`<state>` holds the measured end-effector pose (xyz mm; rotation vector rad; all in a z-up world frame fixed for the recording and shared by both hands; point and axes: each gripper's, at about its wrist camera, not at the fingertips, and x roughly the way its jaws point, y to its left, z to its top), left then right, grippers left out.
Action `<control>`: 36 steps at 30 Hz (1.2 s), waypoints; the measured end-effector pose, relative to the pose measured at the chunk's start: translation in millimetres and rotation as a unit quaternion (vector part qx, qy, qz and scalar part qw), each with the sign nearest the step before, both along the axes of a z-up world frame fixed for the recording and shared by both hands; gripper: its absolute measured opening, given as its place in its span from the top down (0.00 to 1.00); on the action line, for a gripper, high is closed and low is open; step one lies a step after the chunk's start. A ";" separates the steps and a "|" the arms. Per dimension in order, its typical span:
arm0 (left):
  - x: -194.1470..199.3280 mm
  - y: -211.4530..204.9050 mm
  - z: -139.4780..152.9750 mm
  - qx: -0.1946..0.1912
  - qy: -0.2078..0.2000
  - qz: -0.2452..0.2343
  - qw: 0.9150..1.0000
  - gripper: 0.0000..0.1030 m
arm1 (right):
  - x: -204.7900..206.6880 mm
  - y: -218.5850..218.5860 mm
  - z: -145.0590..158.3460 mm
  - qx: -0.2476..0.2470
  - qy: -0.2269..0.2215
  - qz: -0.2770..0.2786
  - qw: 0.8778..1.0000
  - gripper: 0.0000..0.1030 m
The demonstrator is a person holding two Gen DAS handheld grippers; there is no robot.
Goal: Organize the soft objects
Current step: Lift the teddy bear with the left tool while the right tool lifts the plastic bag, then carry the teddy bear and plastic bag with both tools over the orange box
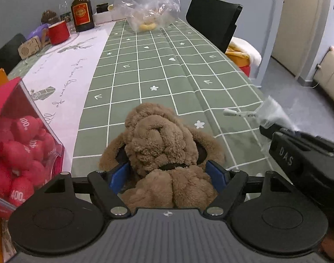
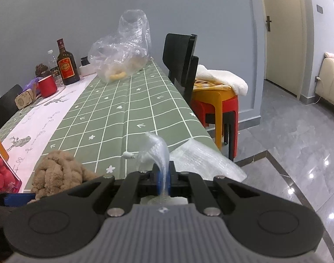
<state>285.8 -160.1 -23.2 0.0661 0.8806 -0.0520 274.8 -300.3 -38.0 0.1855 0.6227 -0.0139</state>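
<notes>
On the green checked tablecloth [image 1: 158, 65], left gripper [image 1: 169, 175] gapes wide around the plush toy [image 1: 162, 144], likely light and squashy, best pinched mid-body; right gripper [image 2: 164, 179] pinches the clear bag [image 2: 160, 151].

Plush toy [image 1: 162, 151]: shaggy brown fleece, matt.
Cloth [image 1: 158, 65] on worktop beyond plush toy: green checked fabric, matt, creased.
Runner [image 1: 75, 70] left of plush toy: pale smooth fabric, printed.
Bag [image 2: 164, 153] right of plush toy: thin clear plastic, crinkled, glossy.
Box [image 1: 24, 135] left of plush toy: clear glossy plastic wall.
Bottle [image 1: 81, 11] far beyond plush toy: dark glossy glass.
Floor [image 2: 298, 142]: polished stone-look tile, reflective.
</notes>
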 end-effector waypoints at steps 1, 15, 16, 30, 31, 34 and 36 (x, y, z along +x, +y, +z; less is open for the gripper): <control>-1.0 0.5 -1.7 -0.005 -0.002 0.001 1.000 0.31 | 0.2 0.4 -0.3 0.000 0.000 -0.001 1.000 0.98; -21.2 23.4 17.3 -0.069 -0.012 0.027 0.997 0.41 | -11.9 12.0 15.9 -0.009 -0.025 0.019 0.999 0.98; -27.0 26.1 22.5 -0.073 -0.020 0.025 0.997 0.41 | -13.2 14.4 16.9 -0.011 -0.028 0.022 0.999 0.98; -120.5 114.3 108.1 -0.137 -0.157 0.034 0.977 0.42 | -50.9 53.0 59.4 0.071 -0.134 0.140 0.978 0.97; -125.1 127.2 112.7 -0.151 -0.164 0.046 0.974 0.42 | -55.9 58.9 64.0 0.081 -0.150 0.155 0.973 0.97; -140.0 160.2 125.3 -0.145 -0.208 0.088 0.963 0.42 | -75.0 78.3 78.8 0.106 -0.188 0.221 0.951 0.97; -146.1 178.8 131.0 -0.140 -0.226 0.113 0.957 0.42 | -81.5 94.1 87.9 0.108 -0.177 0.244 0.947 0.97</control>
